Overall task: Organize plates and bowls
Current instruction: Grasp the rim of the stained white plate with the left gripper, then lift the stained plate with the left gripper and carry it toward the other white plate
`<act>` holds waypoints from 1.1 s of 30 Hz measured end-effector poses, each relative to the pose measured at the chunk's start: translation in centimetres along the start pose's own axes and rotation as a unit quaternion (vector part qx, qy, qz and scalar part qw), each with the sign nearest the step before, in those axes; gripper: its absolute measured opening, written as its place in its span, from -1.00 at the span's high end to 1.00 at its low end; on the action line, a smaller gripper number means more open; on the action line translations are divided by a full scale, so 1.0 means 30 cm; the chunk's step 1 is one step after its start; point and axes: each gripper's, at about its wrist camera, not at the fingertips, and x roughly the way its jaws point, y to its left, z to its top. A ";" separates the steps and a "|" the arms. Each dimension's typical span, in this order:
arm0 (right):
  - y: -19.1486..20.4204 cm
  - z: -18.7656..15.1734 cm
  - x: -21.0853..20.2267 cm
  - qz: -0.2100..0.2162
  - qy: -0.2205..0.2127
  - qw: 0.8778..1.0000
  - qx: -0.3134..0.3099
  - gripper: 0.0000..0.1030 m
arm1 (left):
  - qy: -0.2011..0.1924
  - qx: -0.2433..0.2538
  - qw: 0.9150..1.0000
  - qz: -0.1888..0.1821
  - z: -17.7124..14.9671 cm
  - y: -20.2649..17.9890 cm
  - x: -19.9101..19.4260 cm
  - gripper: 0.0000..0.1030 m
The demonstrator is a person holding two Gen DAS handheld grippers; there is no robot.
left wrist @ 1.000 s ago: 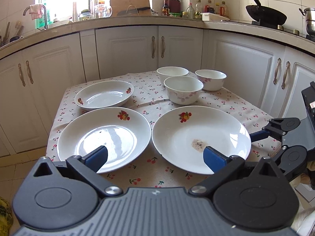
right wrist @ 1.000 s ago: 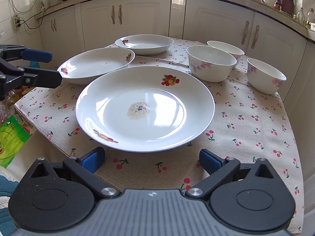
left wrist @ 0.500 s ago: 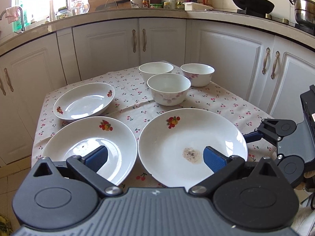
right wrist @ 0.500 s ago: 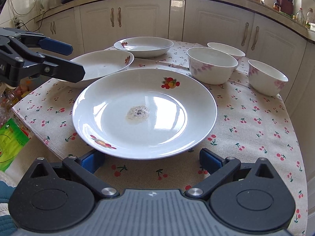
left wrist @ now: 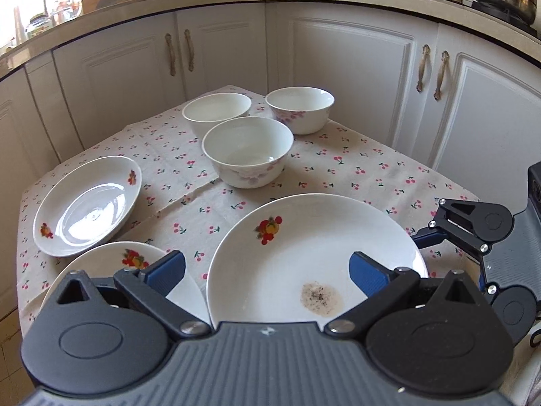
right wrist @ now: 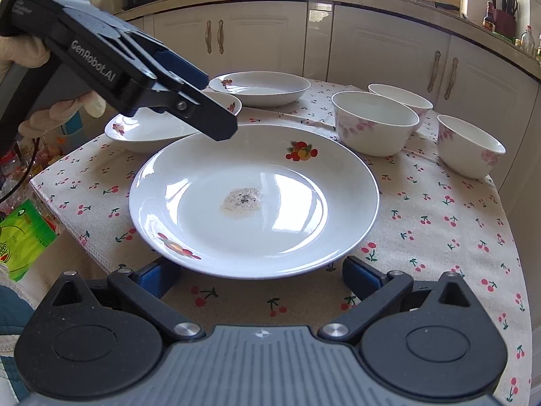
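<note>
Large plate (right wrist: 253, 199) with a dark smear lies on the cherry-print tablecloth (right wrist: 439, 237); three bowls (right wrist: 375, 121) sit beyond it. Left gripper (left wrist: 267, 270) hovers above it, right gripper (right wrist: 260, 277) just beside its near rim, both with jaws spread apart and holding nothing.

Near plate (left wrist: 101, 264) half behind hand-held gripper (left wrist: 267, 270)

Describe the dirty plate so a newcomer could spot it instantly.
On the cherry-print tablecloth, find the big plate at the near edge, straight ahead of the right gripper. Unlike the two other plates, it has a grey speckled stain at its centre.
</note>
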 end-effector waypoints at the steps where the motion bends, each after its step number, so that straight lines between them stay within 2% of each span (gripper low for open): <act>1: 0.000 -0.001 0.000 0.000 -0.001 1.000 0.000 -1.00 | 0.007 0.006 1.000 -0.009 0.012 0.004 0.017 -0.99; 7: -0.001 -0.003 0.000 0.001 -0.004 1.000 0.000 -1.00 | 0.062 0.007 0.996 -0.058 0.052 0.058 0.121 -0.99; 12: -0.002 -0.005 -0.001 0.001 -0.006 1.000 0.000 -1.00 | 0.095 0.027 0.992 -0.072 0.070 0.080 0.168 -0.98; 16: -0.001 -0.008 -0.002 0.001 -0.008 1.000 0.001 -1.00 | 0.122 0.019 0.987 -0.103 0.084 0.100 0.203 -0.98; 19: 0.000 -0.009 -0.003 0.000 -0.009 1.000 0.001 -1.00 | 0.146 0.028 0.983 -0.104 0.085 0.109 0.236 -0.98; 21: 0.000 -0.010 -0.004 0.000 -0.010 1.000 0.001 -1.00 | 0.161 0.018 0.980 -0.118 0.084 0.124 0.254 -0.98; 24: 0.000 -0.009 -0.004 -0.001 -0.010 1.000 0.002 -1.00 | 0.168 0.001 0.977 -0.133 0.089 0.138 0.263 -0.97; 33: 0.000 -0.002 -0.001 0.001 -0.007 1.000 0.000 -1.00 | 0.183 0.000 0.970 -0.159 0.094 0.129 0.277 -0.91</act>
